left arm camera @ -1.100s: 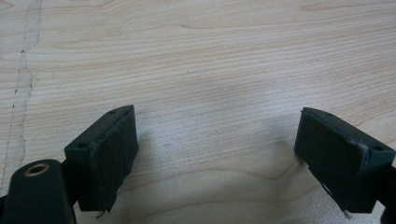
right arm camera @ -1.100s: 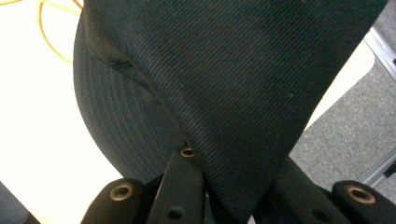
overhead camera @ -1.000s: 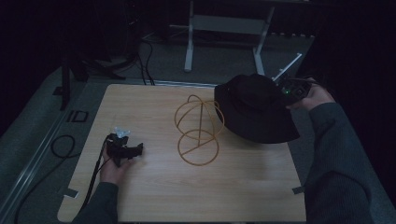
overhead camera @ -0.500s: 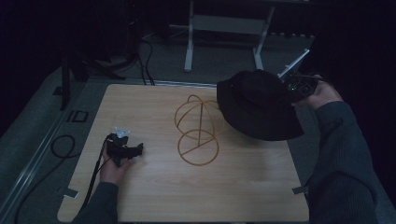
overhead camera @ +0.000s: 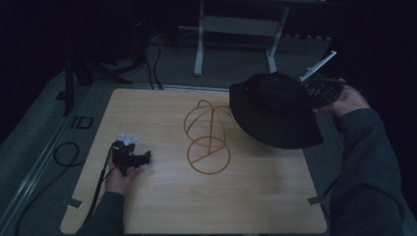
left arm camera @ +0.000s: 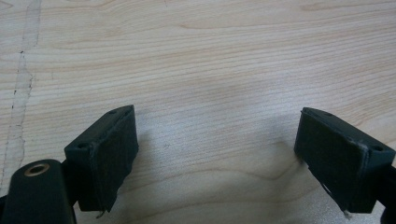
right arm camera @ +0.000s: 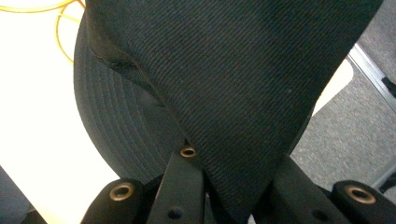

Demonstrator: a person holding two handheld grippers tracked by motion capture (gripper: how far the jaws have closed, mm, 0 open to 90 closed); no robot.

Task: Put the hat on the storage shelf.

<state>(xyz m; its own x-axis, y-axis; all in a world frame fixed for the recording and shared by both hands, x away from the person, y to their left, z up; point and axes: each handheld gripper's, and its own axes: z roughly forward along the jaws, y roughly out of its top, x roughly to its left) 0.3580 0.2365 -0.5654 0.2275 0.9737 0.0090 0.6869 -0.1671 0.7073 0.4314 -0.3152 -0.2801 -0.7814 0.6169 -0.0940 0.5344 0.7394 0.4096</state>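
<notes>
In the high view the left hand-held gripper (overhead camera: 132, 158) lies low at the lower left of the frame on the counter (overhead camera: 162, 211), under the person's left hand (overhead camera: 120, 178). Its own view adds what that one cannot: the two black jaws stand wide apart with bare pale wood grain (left arm camera: 210, 70) between them, so it is open and grips nothing. A faint dark crack runs down the wood at the left edge of that view.

Past it, mid-frame in the high view, a gold wire stand (overhead camera: 207, 137) sits on the counter, a ring at its base and looped arcs above. Just right of it, raised above the counter's right part, hangs the black hat (overhead camera: 275, 110), tilted. The right hand-held gripper (overhead camera: 319, 91) meets it at the upper right, held by the right hand (overhead camera: 346, 101) in a dark sleeve.

The right gripper view shows the grip up close: the jaws are clamped on the hat's fabric (right arm camera: 243, 93), with stitched brim rings at the left and a bit of the wire stand (right arm camera: 60, 28) at the upper left.

Beyond the counter the room is dim: grey carpet, cables (overhead camera: 152, 64) at the upper left, white desk legs (overhead camera: 199, 44) along the top.
</notes>
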